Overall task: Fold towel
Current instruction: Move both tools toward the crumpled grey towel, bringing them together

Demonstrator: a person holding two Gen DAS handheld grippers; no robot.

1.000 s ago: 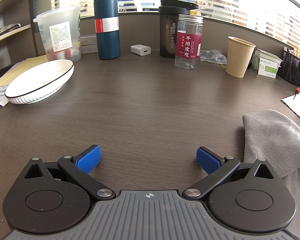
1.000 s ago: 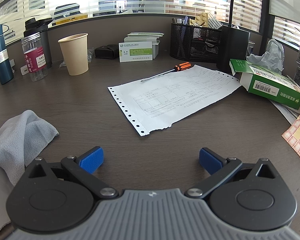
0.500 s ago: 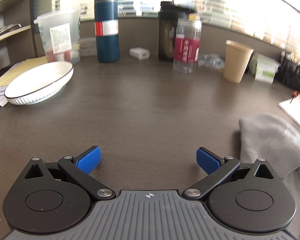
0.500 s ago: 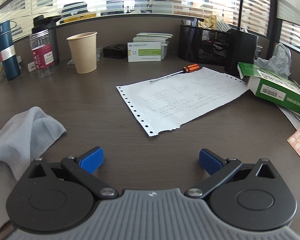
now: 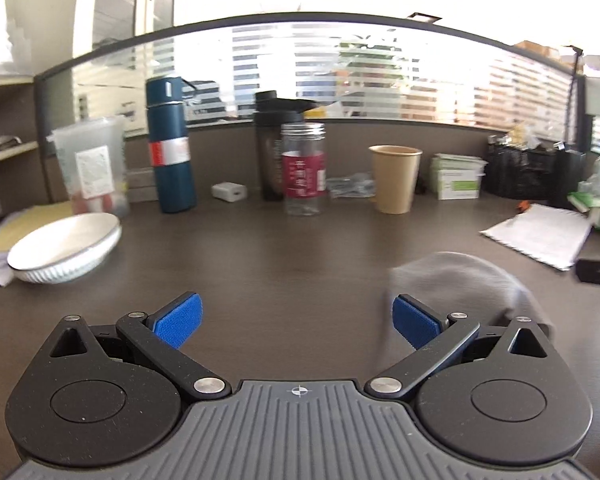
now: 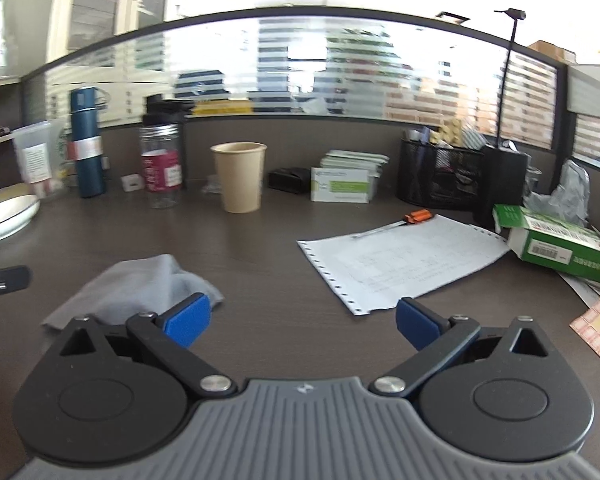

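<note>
Blue ribbed pads, both grippers spread wide, gripping nothing.

Left gripper (image 5: 296,318) has the grey towel (image 5: 460,280) bunched just beyond its right pad; right gripper (image 6: 302,320) has it behind its left pad. Soft, rumpled cloth over slick dark woodgrain desk (image 6: 280,248): pinching 1 layer mid-heap, not a corner, would likely drag it crooked.

We see the towel (image 6: 140,286) as a pale grey, soft cloth lying rumpled and unfolded on the dark wood-grain desk. It bunches into a rounded hump with loose creases, one flatter edge trailing toward the near side. From the left wrist view the towel (image 5: 456,276) looks blurred, sitting low at the right.
</note>
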